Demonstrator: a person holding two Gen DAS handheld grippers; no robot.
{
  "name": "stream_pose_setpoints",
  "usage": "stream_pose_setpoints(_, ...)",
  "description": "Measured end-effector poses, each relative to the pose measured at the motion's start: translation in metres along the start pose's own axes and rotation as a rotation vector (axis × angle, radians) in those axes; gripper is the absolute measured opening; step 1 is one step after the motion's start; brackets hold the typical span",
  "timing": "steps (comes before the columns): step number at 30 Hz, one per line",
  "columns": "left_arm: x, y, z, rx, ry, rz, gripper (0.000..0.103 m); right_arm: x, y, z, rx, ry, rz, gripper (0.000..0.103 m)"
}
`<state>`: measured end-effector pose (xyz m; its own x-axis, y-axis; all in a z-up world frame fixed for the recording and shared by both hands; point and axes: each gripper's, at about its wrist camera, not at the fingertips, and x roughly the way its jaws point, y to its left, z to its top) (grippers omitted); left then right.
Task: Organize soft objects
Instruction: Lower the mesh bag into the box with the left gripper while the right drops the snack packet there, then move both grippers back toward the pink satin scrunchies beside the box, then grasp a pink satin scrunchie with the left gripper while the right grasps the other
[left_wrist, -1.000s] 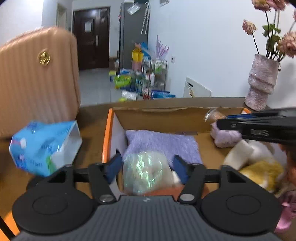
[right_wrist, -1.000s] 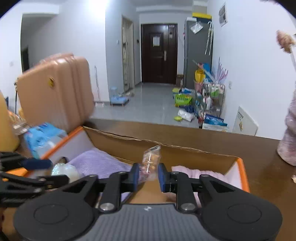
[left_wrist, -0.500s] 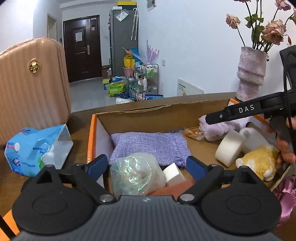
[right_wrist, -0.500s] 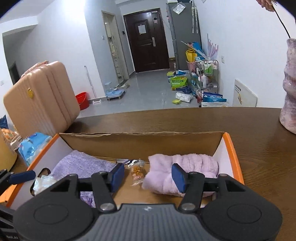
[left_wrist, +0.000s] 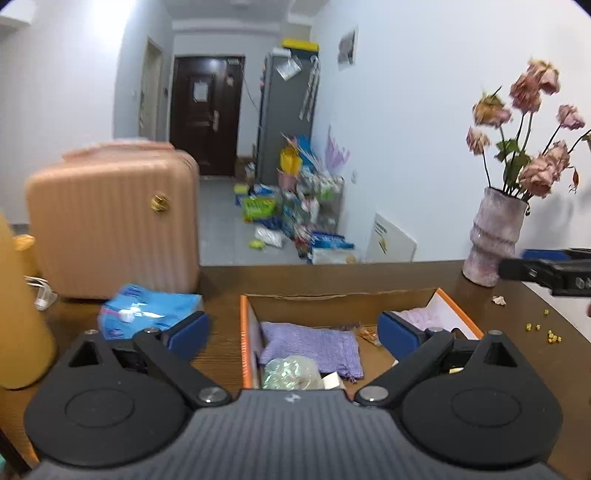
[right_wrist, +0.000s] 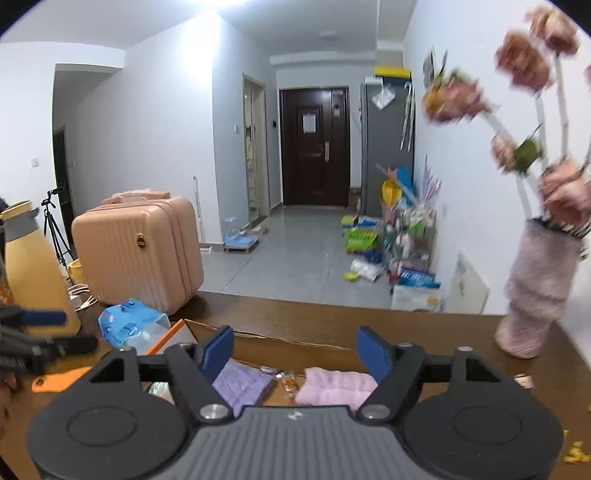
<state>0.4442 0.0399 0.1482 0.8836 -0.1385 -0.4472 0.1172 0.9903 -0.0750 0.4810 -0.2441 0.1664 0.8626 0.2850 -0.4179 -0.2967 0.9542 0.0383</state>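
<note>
An orange-rimmed cardboard box (left_wrist: 243, 332) stands on the brown table. In it lie a purple knit pouch (left_wrist: 314, 345), a clear bag of pale stuff (left_wrist: 291, 374), a small snack packet (left_wrist: 367, 334) and a pink fluffy towel (right_wrist: 336, 384). My left gripper (left_wrist: 293, 332) is open and empty, held back above the box's near side. My right gripper (right_wrist: 295, 349) is open and empty, raised above the box. The pouch (right_wrist: 240, 382) and snack packet (right_wrist: 288, 382) also show in the right wrist view.
A blue tissue pack (left_wrist: 147, 308) lies left of the box. A pink suitcase (left_wrist: 110, 229) and a yellow bottle (right_wrist: 33, 269) stand at the left. A vase of dried flowers (left_wrist: 495, 240) stands at the right. Yellow crumbs (left_wrist: 543, 330) dot the table.
Both grippers opened wide and let go: the left released the clear bag, the right the snack packet. Both then rose and drew back from the box.
</note>
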Motion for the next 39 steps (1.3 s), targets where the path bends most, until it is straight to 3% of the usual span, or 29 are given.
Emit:
stream_pose_setpoints(4,-0.05,-0.009,-0.034,-0.016,-0.018,-0.01,0.102,-0.047,-0.001,-0.029,0.0,-0.019,-0.004,0.077)
stream_pose_setpoints(8,-0.089,-0.029,-0.086,-0.073,0.001,-0.074,0.102,-0.091,0.001,-0.097,0.023,-0.035,0.001,0.08)
stream_pose_setpoints(12,-0.129,-0.064,-0.145,-0.027,-0.031,-0.083,0.103,-0.131,0.02,-0.167,-0.02,-0.022,-0.013,0.083)
stream_pose_setpoints(16,-0.154,-0.087,-0.192,-0.001,0.026,-0.101,0.103,-0.173,0.038,-0.22,0.011,0.003,0.033,0.086)
stream_pose_setpoints(19,-0.163,-0.095,-0.204,0.021,0.044,-0.094,0.103,-0.192,0.04,-0.243,0.068,0.019,0.08,0.086)
stream_pose_setpoints(22,-0.164,-0.097,-0.2,0.013,0.029,-0.081,0.103,-0.2,0.04,-0.25,0.063,0.022,0.069,0.086)
stream_pose_setpoints(28,-0.139,-0.107,-0.179,0.001,0.003,-0.097,0.101,-0.192,0.014,-0.245,0.181,-0.001,0.061,0.081)
stream_pose_setpoints(33,-0.082,-0.131,-0.151,0.055,-0.004,-0.163,0.078,-0.142,-0.021,-0.226,0.285,0.011,0.023,0.07)
stream_pose_setpoints(37,-0.008,-0.145,-0.136,0.07,0.083,-0.204,0.076,-0.084,-0.045,-0.204,0.349,0.021,0.036,0.063)
stream_pose_setpoints(39,0.027,-0.146,-0.136,0.071,0.134,-0.195,0.066,-0.05,-0.054,-0.196,0.368,0.075,0.032,0.059)
